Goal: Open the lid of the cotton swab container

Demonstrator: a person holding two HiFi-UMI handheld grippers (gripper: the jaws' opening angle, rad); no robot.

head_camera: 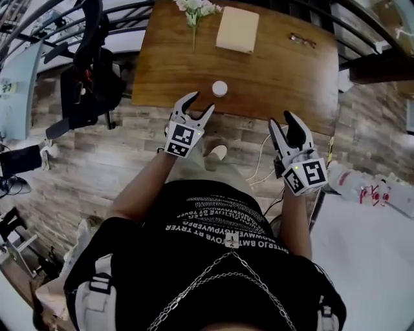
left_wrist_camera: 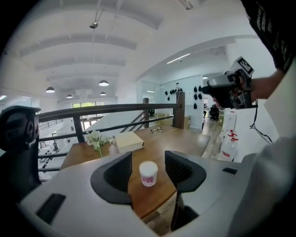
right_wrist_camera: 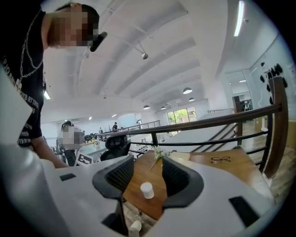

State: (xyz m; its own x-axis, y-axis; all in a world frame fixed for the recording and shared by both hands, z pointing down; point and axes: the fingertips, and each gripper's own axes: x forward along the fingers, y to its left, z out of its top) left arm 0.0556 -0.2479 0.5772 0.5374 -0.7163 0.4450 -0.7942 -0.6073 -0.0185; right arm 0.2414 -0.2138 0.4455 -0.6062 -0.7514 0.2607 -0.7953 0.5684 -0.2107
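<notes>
A person in a black printed shirt holds two grippers out before a wooden table (head_camera: 278,71), seen from above on a mezzanine with a railing. The cotton swab container (head_camera: 220,88), a small white tub with its lid on, stands upright near the table's near edge, apart from both grippers. The left gripper (head_camera: 200,103) hovers at that edge just short of the tub, its jaws standing moderately apart and empty; in the left gripper view the tub shows framed between the jaws but beyond their tips, untouched. The right gripper (head_camera: 283,121) hangs further right, over the plank floor (head_camera: 97,161) by the table's edge, jaws likewise parted with nothing between them. At the table's far side lie a cream book (head_camera: 237,29), white flowers (head_camera: 194,10) and a pair of glasses (head_camera: 303,41).
</notes>
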